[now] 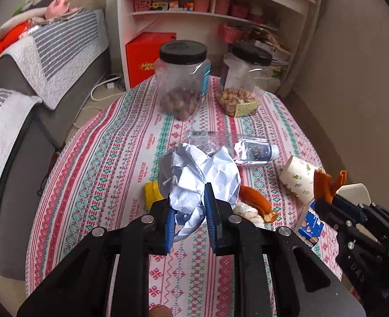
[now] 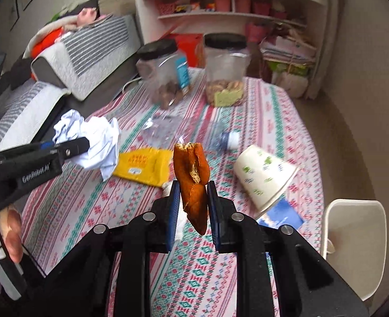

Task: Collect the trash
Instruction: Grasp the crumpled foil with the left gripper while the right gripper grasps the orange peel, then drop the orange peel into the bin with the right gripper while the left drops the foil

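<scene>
Trash in hand: 2 pieces are lifted above the table. The crumpled paper [image 1: 198, 182] sits between the jaws of the left gripper [image 1: 188, 211], which are closed narrowly on its lower folds; the orange peel [image 2: 193, 182] stands upright in the right gripper [image 2: 193, 211], jaws pinched on its lower half.
Trash on the table: a tipped paper cup [image 2: 264, 178] lies right of centre, a flattened plastic bottle [image 1: 250, 150] lies beyond it, a yellow wrapper [image 2: 141, 167] sits left of centre, a blue packet [image 2: 284, 215] pokes out under the cup's rim, and more peel scraps [image 1: 257, 206] lie near the left gripper.
Not trash, by my reading: 2 black-lidded jars [image 1: 181, 79] at the far end hold nuts and snacks.
Surroundings: a patterned tablecloth [image 1: 102, 185] covers the table; a white bin [image 2: 355, 243] stands off its near right edge; a sofa [image 1: 23, 105] is at left and a shelf [image 1: 215, 10] at the far wall.
Risk, paper: only a few folds are gripped, so the ball may unfurl or slip free on a fast swing.
Risk, peel: it is thin and curled, held at 1 narrow spot; tilting could let it pivot out and drop short of the bin.
Risk, crossing: both grippers are loaded and close together, so reaching for the bin could knock 1 against the other or the cup.
</scene>
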The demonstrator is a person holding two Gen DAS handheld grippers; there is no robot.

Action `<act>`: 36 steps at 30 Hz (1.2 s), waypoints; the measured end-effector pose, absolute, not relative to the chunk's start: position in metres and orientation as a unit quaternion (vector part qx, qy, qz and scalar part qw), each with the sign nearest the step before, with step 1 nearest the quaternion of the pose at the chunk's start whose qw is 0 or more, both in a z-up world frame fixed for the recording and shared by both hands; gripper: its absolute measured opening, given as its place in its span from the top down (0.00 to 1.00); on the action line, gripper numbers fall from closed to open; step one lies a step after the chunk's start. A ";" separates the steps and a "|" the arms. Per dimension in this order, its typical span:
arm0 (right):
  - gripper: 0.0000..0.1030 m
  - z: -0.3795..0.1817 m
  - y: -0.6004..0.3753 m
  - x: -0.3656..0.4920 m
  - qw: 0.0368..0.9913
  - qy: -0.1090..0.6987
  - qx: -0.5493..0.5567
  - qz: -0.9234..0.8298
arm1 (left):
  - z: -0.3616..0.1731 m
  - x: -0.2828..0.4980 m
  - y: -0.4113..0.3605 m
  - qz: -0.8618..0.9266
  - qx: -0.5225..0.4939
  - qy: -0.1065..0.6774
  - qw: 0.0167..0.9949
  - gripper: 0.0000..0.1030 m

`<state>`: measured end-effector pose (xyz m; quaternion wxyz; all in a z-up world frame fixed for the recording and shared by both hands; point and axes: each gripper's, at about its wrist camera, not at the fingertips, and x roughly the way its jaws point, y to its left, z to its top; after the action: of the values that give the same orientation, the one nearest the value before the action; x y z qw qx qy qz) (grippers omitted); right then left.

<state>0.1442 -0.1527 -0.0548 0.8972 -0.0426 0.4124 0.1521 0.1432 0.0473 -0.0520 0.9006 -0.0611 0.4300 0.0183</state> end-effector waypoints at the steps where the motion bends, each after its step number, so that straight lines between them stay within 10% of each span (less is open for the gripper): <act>1: 0.81 -0.053 -0.157 0.146 0.900 0.409 -0.039 0.144 | -0.050 0.143 0.041 0.016 -0.058 0.425 0.903 0.81; 29: 0.79 0.001 -0.355 0.132 0.927 0.339 0.099 -0.122 | -0.010 0.137 -0.135 -0.105 0.000 0.398 0.911 0.81; 32: 0.70 0.003 -0.382 0.128 0.921 0.338 0.119 -0.150 | -0.010 0.137 -0.162 -0.123 0.010 0.400 0.908 0.81; 34: 0.37 0.007 -0.403 0.120 0.918 0.324 0.143 -0.177 | -0.012 0.138 -0.174 -0.133 0.012 0.403 0.905 0.81; 36: 0.33 0.010 -0.421 0.111 0.915 0.311 0.163 -0.200 | -0.016 0.138 -0.189 -0.146 0.012 0.410 0.900 0.81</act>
<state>0.1111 -0.4211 0.0105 0.9149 0.1629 0.3105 -0.1999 0.1383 -0.1891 -0.0155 0.9002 0.0115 0.4104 -0.1455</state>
